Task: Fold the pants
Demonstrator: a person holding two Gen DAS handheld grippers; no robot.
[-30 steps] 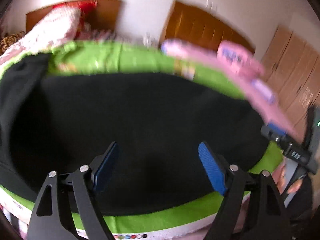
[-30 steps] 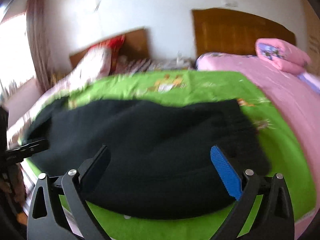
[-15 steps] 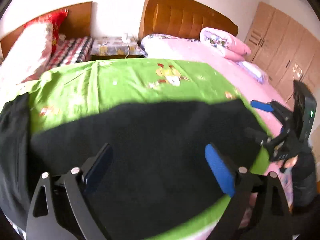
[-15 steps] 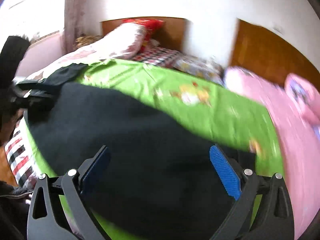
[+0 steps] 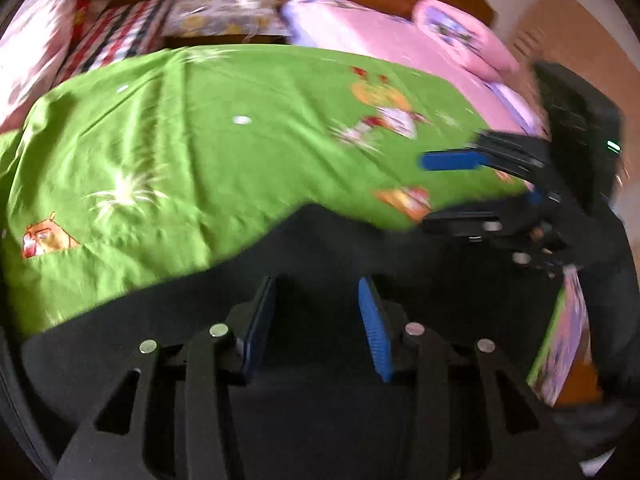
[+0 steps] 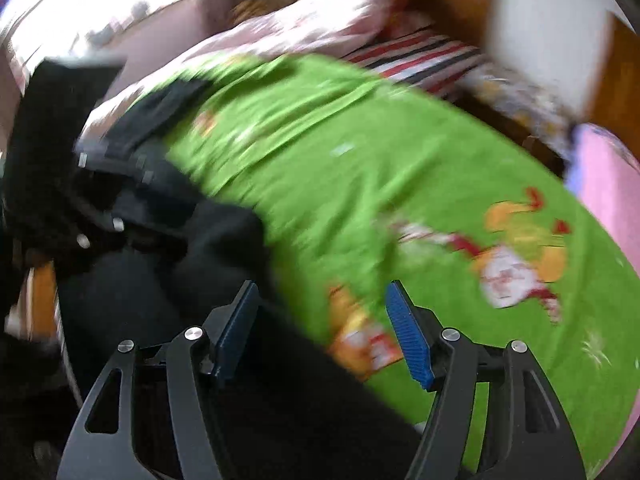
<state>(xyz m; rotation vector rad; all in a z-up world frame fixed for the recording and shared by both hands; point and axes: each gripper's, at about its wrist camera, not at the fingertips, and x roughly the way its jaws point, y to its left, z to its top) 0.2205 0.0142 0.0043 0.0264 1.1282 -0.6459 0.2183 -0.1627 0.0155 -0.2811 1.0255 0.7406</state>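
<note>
Black fabric pants low in frame; left gripper and right gripper jaws apart, unclamped — a bunched or missed hem is the risk.

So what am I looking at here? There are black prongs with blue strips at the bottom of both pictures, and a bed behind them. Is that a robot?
No robot: a person holds a two-finger gripper in each hand, and each one carries a wide-angle camera looking out along its fingers. That is why the prongs fill the bottom of both pictures.

One picture comes from the left gripper. Its blue-padded fingers stand apart over the black pants, gripping nothing that I can see. At its right edge you can see the other gripper, also open.

The other picture comes from the right gripper, likewise open, with the pants' edge below it.

The pants lie on a green sheet with cartoon prints, spread over the bed. Behind it are pink bedding and a striped cloth. Both pictures are blurred, so finer detail is hard to tell.
</note>
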